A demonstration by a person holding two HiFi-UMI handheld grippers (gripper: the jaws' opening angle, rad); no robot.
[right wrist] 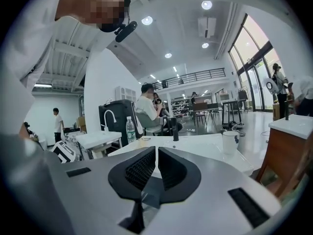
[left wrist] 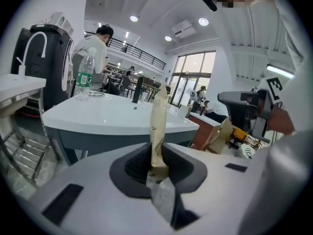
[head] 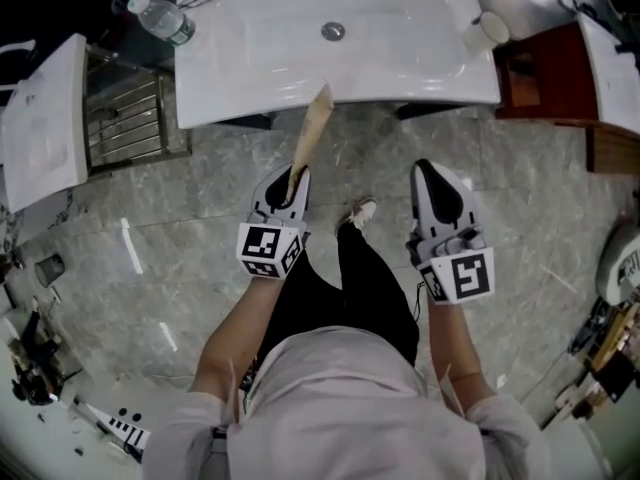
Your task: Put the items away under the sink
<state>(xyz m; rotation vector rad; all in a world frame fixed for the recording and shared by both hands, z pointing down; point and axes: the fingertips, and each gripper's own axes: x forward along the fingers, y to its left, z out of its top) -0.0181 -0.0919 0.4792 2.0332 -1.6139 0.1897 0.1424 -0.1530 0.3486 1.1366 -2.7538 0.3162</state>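
Observation:
My left gripper (head: 291, 176) (left wrist: 156, 153) is shut on a tall, flat tan paper packet (head: 311, 128) (left wrist: 158, 126) that stands upright out of its jaws, its top reaching the front edge of the white sink (head: 330, 43) (left wrist: 107, 114). My right gripper (head: 430, 173) (right wrist: 156, 163) is shut with nothing in it, held level with the left one above the grey stone floor, in front of the sink. A clear water bottle (head: 160, 18) (left wrist: 85, 77) (right wrist: 130, 129) and a white cup (head: 490, 28) (right wrist: 229, 142) stand on the sink top. The space under the sink is hidden.
A second white basin (head: 40, 118) over a metal rack (head: 125, 118) stands to the left. A brown wooden cabinet (head: 545, 73) (left wrist: 205, 129) is at the right. The person's legs and a shoe (head: 360, 211) are below, between the grippers. People sit at tables far behind.

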